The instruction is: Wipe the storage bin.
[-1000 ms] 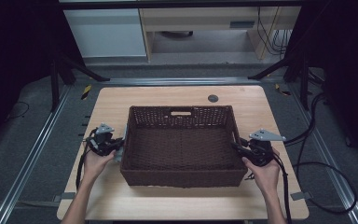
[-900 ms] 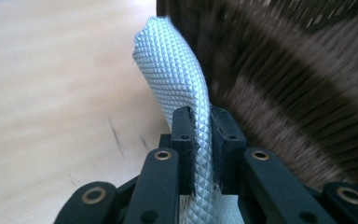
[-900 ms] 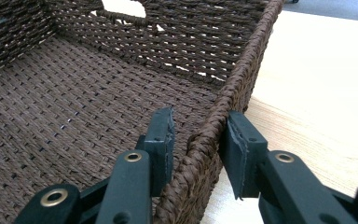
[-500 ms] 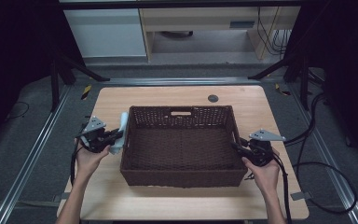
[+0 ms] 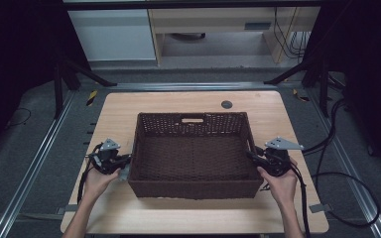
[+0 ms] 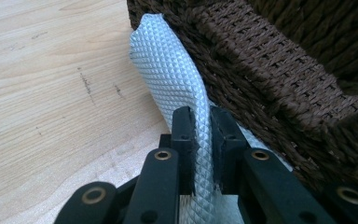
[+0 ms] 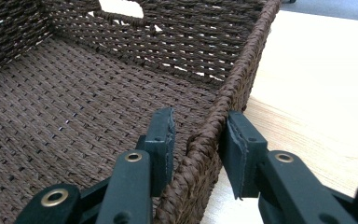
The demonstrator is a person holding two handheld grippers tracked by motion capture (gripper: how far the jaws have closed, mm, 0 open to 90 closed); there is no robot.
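A dark brown wicker basket (image 5: 193, 148) stands empty in the middle of the wooden table (image 5: 114, 114). My left gripper (image 5: 123, 164) sits just outside the basket's left wall near its front corner. In the left gripper view it (image 6: 203, 114) is shut on a pale grey sheet (image 6: 168, 70) with a diamond texture, which stands up against the woven wall (image 6: 284, 56). My right gripper (image 5: 254, 156) is at the basket's right wall. In the right gripper view its jaws (image 7: 198, 116) straddle the rim (image 7: 242, 60), one inside and one outside, pinching it.
A small dark round grommet (image 5: 226, 104) sits in the tabletop behind the basket. Metal rails (image 5: 39, 158) run along both sides of the table. Cables (image 5: 347, 183) trail on the floor to the right. A handle slot (image 7: 121, 7) pierces the basket's far wall.
Half a second ago the left gripper held the pale sheet raised beside the basket's left wall; now it is lower and closer to the front corner. The right gripper has stayed put.
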